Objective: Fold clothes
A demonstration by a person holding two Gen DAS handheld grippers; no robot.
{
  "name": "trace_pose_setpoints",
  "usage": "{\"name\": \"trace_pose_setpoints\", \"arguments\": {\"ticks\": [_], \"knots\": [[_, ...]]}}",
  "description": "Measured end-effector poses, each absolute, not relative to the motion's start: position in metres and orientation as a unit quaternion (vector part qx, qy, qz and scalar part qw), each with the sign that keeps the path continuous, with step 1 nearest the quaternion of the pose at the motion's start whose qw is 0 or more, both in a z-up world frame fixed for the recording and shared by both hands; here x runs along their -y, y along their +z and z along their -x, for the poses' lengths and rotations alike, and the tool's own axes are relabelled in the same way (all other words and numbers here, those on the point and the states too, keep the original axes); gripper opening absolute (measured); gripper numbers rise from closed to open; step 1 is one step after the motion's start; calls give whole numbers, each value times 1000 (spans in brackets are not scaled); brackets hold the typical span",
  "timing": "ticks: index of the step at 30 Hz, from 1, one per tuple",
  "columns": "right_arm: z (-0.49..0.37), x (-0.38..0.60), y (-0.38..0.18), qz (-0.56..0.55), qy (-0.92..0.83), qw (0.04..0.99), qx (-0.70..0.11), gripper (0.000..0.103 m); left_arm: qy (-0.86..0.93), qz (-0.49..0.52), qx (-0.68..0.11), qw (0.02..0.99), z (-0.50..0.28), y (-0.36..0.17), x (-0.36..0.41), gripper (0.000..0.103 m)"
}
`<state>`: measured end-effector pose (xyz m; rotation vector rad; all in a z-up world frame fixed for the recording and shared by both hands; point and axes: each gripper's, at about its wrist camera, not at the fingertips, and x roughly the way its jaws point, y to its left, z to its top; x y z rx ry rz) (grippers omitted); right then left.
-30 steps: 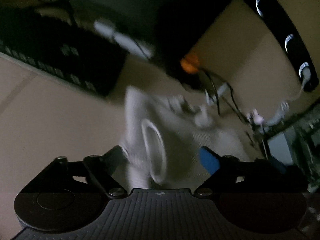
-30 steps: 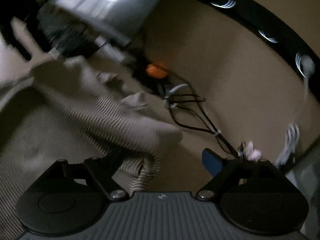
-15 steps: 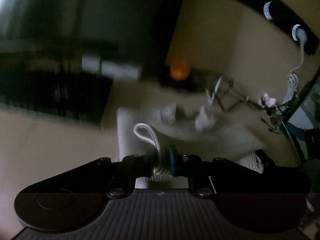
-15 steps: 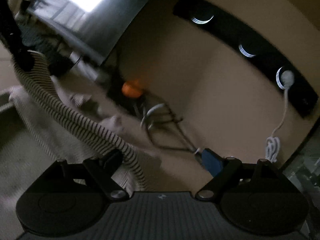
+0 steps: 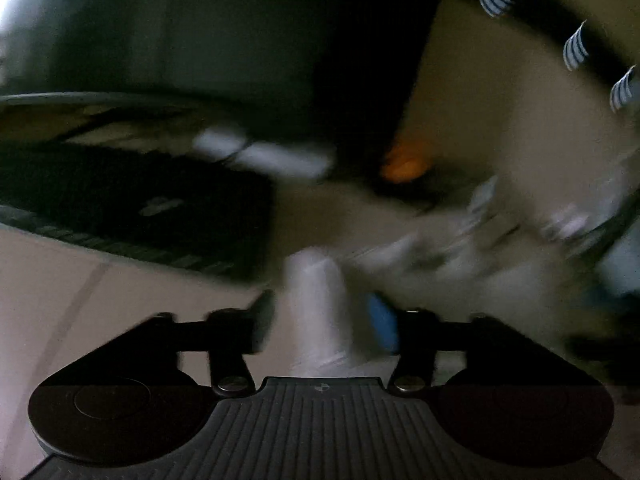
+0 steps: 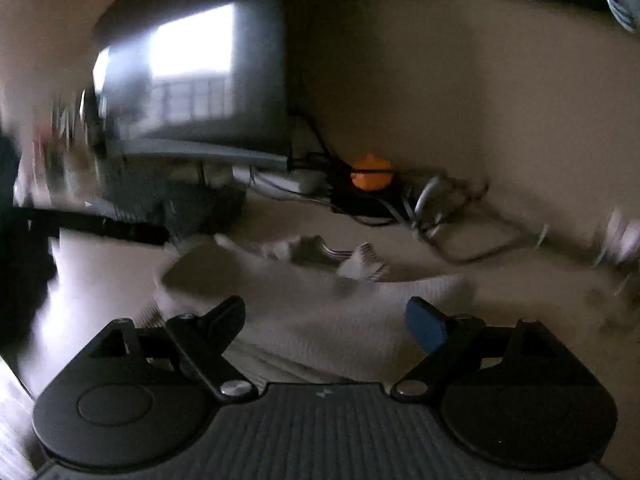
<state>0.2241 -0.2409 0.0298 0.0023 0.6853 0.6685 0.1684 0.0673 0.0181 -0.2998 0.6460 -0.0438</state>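
Between the left gripper's (image 5: 320, 316) jaws a pale fold of the striped garment (image 5: 316, 304) sits loose — half a second ago they were pinched shut on it, now they stand partly open, so that edge is released. Right gripper (image 6: 326, 316) hovers wide open, empty, over the garment (image 6: 340, 312), which lies bunched and ribbed on the tabletop (image 6: 520, 280).
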Motion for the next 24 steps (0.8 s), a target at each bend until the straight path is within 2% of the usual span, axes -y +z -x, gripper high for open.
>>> {"name": "trace_pose_setpoints", "arguments": {"ticks": [2,5,9,12,15,16,18,19,24], "knots": [[-243,245,16,-65,324,871,-363,86,-79,153,-306,936,-175,24,-54,84],[-253,240,-22,-35,300,860,-411,85,-120,166,-325,923,-192,8,-40,91],[-227,233,-18,67,310,871,-376,84,-69,166,-391,903,-213,-32,-45,88],[-218,246,-2,62,305,880,-360,85,-64,185,-383,903,-213,-31,-55,90],[-221,262,10,34,281,890,-358,84,-31,156,-380,911,-218,-33,-58,94],[-226,261,11,20,284,888,-362,82,-23,152,-387,909,-223,-37,-60,94],[-237,261,12,-8,290,882,-372,60,-12,172,-403,899,-232,-45,-70,94],[-243,257,6,-19,293,874,-387,57,-8,186,-410,893,-234,-47,-76,94],[-259,243,-14,-21,289,856,-427,55,-7,189,-384,904,-222,-27,-84,94]]}}
